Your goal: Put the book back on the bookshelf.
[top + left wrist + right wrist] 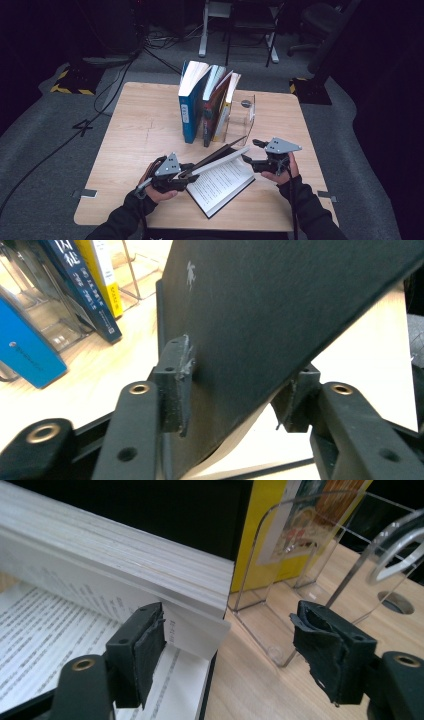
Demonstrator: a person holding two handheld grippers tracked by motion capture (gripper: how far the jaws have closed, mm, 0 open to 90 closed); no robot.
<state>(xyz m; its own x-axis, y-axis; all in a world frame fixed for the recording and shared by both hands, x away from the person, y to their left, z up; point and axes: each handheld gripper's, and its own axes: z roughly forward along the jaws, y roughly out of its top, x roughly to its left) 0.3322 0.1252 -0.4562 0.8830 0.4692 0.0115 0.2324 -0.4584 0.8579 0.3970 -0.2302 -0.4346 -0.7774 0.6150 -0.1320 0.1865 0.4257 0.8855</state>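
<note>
1. We are working on an open book (220, 182) that is lying at the near middle of the wooden table (135, 125), its printed pages facing up and its black cover (280, 305) lifted at a slant on the 9 o'clock side.
2. Our left gripper (187, 172) is standing astride that raised cover. In the left gripper view one pad is lying against the board while the other seems to stand just behind it; we are judging this a loose pinch on the book.
3. Our right gripper (247, 160) is waiting at the book's 2 o'clock corner with its jaws apart; one loose page edge (200, 635) is lying between them, neither pad pressing it.
4. We are expecting a fairly thick, moderately heavy volume: the cover board is stiff and good to grip, while single pages are thin, floppy and liable to crease or tear.
5. We are judging the cover's edge or the whole page block the safer hold, rather than one leaf.
6. At 12 o'clock from the book, a blue book (189, 107) and slimmer books (217, 107) are leaning in a clear acrylic stand (242, 117).
7. The tabletop is looking smooth and level; around it we are seeing grey carpet, cables and chair legs in a dim room.
</note>
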